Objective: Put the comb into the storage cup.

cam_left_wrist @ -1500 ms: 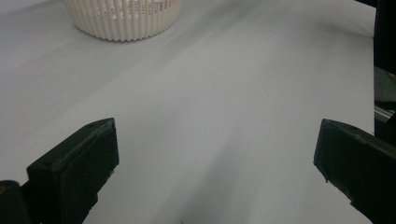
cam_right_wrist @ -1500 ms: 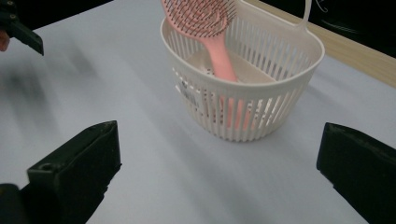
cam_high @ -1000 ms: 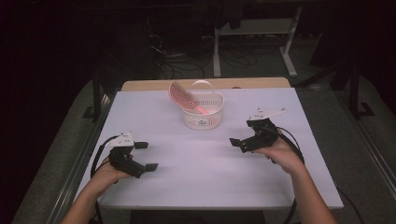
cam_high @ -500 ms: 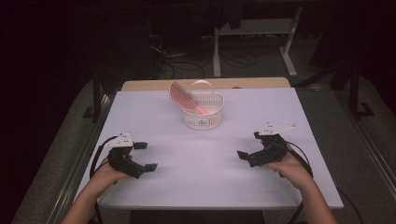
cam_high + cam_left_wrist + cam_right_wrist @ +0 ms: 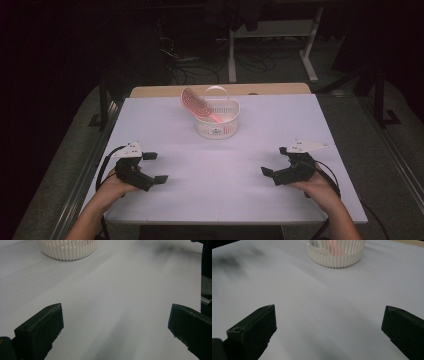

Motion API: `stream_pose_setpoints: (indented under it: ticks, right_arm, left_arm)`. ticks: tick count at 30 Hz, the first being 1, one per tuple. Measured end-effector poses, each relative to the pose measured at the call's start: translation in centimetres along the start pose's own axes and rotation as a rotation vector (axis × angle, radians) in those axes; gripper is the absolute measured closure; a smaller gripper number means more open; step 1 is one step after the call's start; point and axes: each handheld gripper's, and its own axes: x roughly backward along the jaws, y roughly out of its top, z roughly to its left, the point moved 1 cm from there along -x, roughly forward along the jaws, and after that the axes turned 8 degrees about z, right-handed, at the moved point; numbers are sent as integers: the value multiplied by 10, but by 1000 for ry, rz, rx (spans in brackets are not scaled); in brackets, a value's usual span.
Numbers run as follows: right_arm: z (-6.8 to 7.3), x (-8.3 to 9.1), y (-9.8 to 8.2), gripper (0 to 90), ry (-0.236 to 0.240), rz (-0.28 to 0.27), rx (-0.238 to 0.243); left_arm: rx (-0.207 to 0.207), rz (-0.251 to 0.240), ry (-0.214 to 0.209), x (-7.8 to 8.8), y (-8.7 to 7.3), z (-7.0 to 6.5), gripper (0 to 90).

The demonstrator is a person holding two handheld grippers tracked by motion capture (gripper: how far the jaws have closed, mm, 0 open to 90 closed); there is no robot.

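Observation:
A white slatted basket (image 5: 218, 120) stands at the far middle of the white table (image 5: 220, 165), with a pink hairbrush (image 5: 197, 103) leaning in it, head up over the left rim. The basket's ribbed wall (image 5: 67, 250) shows at the top of the left gripper view, and the same basket (image 5: 337, 255) with pink inside shows in the right gripper view. My left gripper (image 5: 152, 167) rests low at the near left, open and empty. My right gripper (image 5: 274, 162) sits at the near right, also open with nothing between its jaws.
The table's near edge (image 5: 220, 220) runs just behind both hands. A wooden strip (image 5: 220, 90) borders the far edge. Beyond the table is a dark floor with cables (image 5: 190, 65) and a white stand (image 5: 270, 35).
The right gripper has drawn back toward the near right of the table and lowered. The left gripper has barely shifted. Basket and brush have not moved.

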Motion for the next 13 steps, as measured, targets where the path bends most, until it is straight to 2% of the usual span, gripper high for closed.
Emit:
stream_pose_setpoints:
  ticks: [13]
  right_arm:
    - [0,-8,-7,0,12,36,27]
  left_arm:
    - [1,10,3,-2,-2,1,0]
